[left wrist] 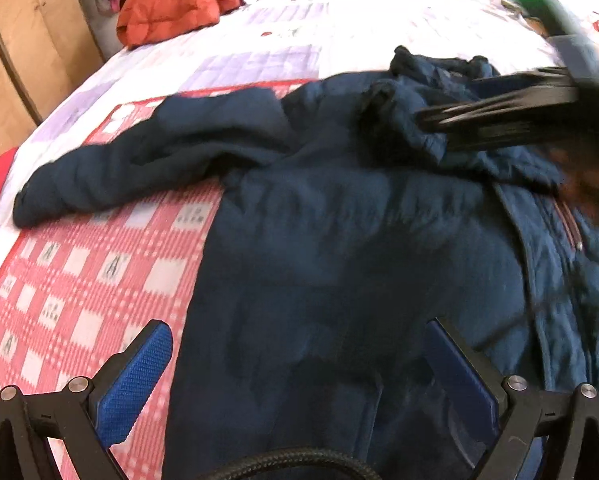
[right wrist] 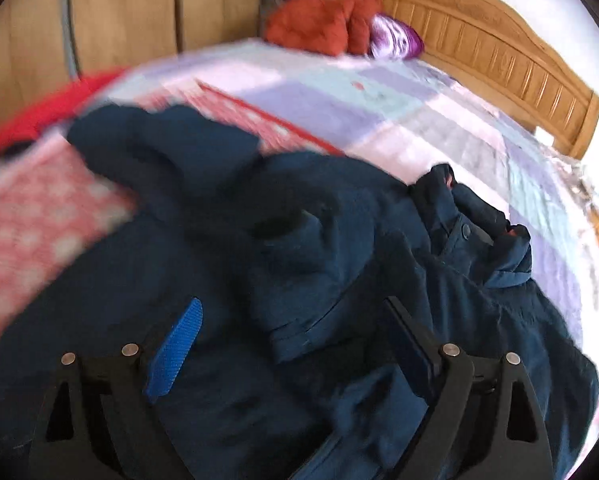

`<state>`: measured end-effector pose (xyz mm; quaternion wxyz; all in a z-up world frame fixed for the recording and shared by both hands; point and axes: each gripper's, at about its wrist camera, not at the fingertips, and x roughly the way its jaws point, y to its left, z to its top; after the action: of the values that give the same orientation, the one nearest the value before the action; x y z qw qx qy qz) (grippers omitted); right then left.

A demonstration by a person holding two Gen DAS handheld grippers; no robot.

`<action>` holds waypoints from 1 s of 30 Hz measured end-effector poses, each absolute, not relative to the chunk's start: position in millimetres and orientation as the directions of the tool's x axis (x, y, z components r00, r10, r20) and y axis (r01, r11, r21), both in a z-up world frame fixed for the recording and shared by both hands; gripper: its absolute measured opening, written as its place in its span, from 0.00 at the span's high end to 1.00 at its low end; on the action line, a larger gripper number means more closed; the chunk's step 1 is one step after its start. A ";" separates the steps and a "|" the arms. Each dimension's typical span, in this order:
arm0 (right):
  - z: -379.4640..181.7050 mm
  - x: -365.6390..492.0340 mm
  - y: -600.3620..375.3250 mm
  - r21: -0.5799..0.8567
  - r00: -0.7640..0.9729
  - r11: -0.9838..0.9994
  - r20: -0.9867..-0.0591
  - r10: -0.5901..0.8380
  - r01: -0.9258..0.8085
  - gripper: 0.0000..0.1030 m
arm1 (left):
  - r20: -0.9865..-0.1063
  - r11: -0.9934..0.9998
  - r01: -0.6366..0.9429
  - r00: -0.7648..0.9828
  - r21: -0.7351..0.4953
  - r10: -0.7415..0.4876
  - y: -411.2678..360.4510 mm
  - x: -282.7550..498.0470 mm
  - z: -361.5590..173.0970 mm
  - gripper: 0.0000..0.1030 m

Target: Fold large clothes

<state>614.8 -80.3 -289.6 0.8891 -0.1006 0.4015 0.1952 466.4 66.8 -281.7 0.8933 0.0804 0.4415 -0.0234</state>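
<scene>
A dark blue padded jacket (left wrist: 359, 240) lies spread on the bed (left wrist: 339, 32), filling the centre and right of the left wrist view, with one sleeve (left wrist: 131, 168) stretched out toward the left of the frame across a red and white checked cloth (left wrist: 79, 292). The sleeve's long axis runs roughly left to right, its cuff pointing at the left edge, and the collar end (right wrist: 471, 232) sits bunched at the upper right. The left gripper (left wrist: 299, 376) has its jaws wide apart with nothing between the blue pads, straddling the jacket's near hem where it meets the checked cloth. The right gripper (right wrist: 295, 344) is likewise wide open over the jacket body, pads clear of the fabric (in the left wrist view it shows as a blurred dark shape at upper right, by the collar). By my reading the outstretched sleeve is what the next fold turns on, and the left gripper is the nearer of the two to it, the sleeve lying up and to the left of its jaws. There is open bed beyond the jacket toward the wooden headboard (right wrist: 499, 52); an orange jacket (left wrist: 171, 4) sits well apart at the upper left.
</scene>
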 end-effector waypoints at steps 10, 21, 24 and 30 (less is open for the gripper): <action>-273.4 579.6 -306.0 -0.140 0.651 0.984 -0.737 -0.179 0.113 0.10 | -0.752 0.992 0.117 0.658 0.045 -0.044 6.7 585.3 -276.1 0.00; -311.1 523.4 -338.9 -0.115 0.603 0.987 -0.781 -0.162 0.116 0.10 | -0.758 0.998 0.029 0.650 -0.049 -0.057 -5.5 684.0 -286.7 0.00; -311.2 499.4 -331.9 -0.098 0.611 0.992 -0.782 -0.124 0.077 0.10 | -0.764 0.982 0.045 0.623 -0.181 -0.169 -0.1 680.7 -291.3 0.00; -304.1 470.7 -316.5 -0.065 0.619 0.996 -0.780 -0.089 0.062 0.10 | -0.874 0.989 0.041 0.464 -0.139 -0.142 -13.8 677.1 -346.9 0.03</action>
<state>470.7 -316.5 -304.1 0.8996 -0.0157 0.4344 -0.0418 677.1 -13.8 -346.9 0.8543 -0.0490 0.5147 -0.0538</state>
